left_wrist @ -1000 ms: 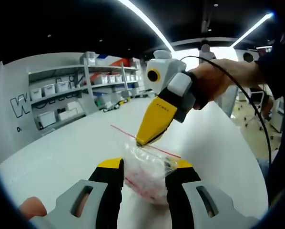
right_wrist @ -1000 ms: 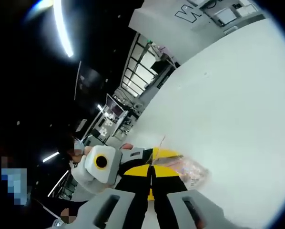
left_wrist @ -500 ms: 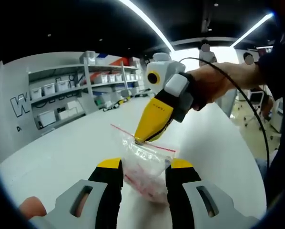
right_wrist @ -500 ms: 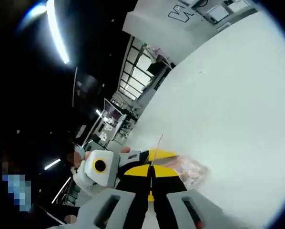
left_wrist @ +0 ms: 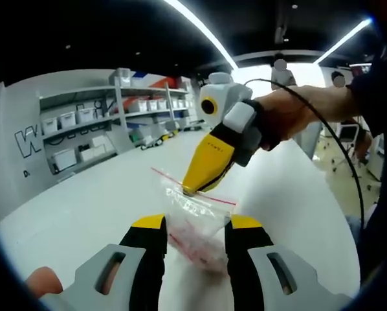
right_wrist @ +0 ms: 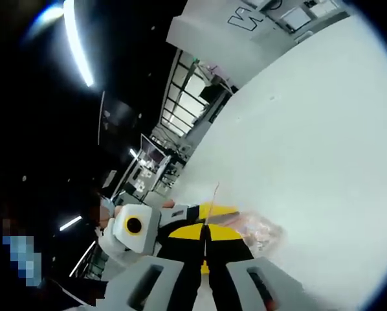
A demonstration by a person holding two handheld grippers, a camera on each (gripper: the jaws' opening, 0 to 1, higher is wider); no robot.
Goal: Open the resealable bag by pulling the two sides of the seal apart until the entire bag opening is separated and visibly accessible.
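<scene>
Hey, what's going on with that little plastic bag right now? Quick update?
Right gripper shut on bag's red seal edge. Left gripper open, fingers either side of bag. Bag over white table. Nothing in the way.

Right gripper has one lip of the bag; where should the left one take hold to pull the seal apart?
Grip the near lip of the bag just under its red seal line, opposite the right gripper, coming from the near side. The left gripper straddles the bag with jaws apart, so it looks set to close there.

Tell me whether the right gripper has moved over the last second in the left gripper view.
Yes. The right gripper, shut on the bag seal, has risen slightly toward the shelves, lifting that edge off the table.
</scene>
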